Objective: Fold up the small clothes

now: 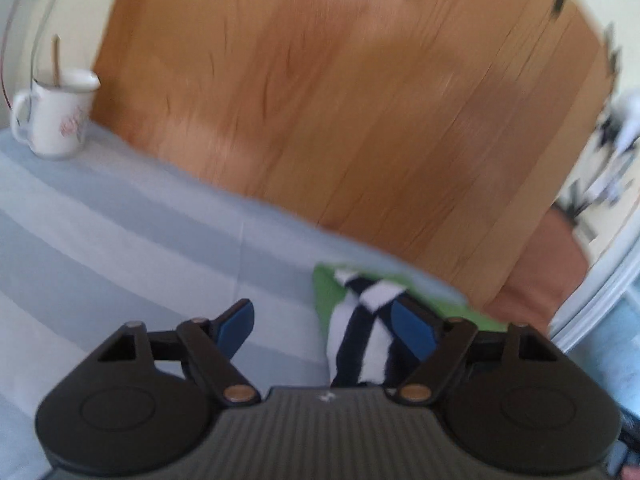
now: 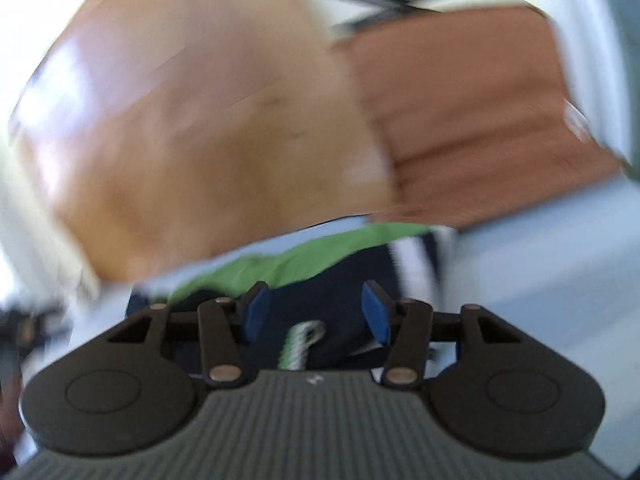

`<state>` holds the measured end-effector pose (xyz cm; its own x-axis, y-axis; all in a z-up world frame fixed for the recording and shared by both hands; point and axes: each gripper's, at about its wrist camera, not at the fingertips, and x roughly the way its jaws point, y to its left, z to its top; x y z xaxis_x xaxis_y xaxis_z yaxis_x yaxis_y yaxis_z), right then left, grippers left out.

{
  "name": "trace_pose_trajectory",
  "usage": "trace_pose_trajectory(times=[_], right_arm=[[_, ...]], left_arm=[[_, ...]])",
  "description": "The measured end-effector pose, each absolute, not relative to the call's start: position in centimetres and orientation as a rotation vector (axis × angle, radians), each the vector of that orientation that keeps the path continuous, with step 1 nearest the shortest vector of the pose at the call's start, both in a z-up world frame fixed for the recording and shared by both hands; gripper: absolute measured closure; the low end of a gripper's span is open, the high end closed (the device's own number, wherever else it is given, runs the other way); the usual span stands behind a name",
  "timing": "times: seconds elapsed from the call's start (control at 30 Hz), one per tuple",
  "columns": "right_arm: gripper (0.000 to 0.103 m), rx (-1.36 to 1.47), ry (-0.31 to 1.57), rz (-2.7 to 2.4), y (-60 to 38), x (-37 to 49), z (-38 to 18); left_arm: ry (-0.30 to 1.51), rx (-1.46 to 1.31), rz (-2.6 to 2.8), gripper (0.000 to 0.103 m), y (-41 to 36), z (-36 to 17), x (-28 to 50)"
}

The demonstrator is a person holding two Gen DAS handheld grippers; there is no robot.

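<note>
A small garment (image 1: 362, 332), navy with white stripes and lying over a green piece of cloth (image 1: 326, 292), sits near the far edge of a surface covered in a pale blue and grey striped cloth (image 1: 120, 220); in the left wrist view it lies bunched, with a white-and-navy crossed part at its top and the striped body running down toward the camera. The left gripper (image 1: 324, 326) hangs just above it with its blue pads spread wide; the right-hand pad overlaps the garment's right side in the picture, the other stands over bare striped cloth, and nothing is pinched between them. In the right wrist view the same garment (image 2: 320, 292) shows as a broad navy field with the green layer (image 2: 304, 256) behind it and a white stripe to the right, and a twisted green-and-white cord (image 2: 300, 344) lies close to the camera. The right gripper (image 2: 316, 310) has its blue pads apart, the navy fabric visible between them, neither pad clearly pressing on it. Beyond the covered surface is a wooden floor (image 1: 340, 100), heavily blurred in both views. A white mug (image 1: 56, 116) with a red print and a stick standing in it rests at the far left corner of the striped cloth, well apart from the garment
</note>
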<state>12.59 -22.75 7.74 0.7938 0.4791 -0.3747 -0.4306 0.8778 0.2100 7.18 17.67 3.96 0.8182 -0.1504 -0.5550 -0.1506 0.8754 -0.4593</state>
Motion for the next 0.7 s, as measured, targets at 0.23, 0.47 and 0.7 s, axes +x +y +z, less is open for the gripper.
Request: trace_pose_trajectory(times=[0.23, 0.47, 0.7], right_arm=[[0.051, -0.384, 0.36, 0.72, -13.9, 9.8, 7.3], [0.052, -0.651, 0.407, 0.753, -9.6, 12.2, 4.3], [0.098, -0.668, 0.466, 0.751, -9.1, 13.0, 4.1]], left_arm=[[0.675, -0.608, 0.013, 0.046, 17.1, 0.5, 10.9], [0.668, -0.533, -0.007, 0.063, 17.1, 0.3, 10.4], [0.706, -0.478, -0.008, 0.073, 16.3, 0.1, 11.2]])
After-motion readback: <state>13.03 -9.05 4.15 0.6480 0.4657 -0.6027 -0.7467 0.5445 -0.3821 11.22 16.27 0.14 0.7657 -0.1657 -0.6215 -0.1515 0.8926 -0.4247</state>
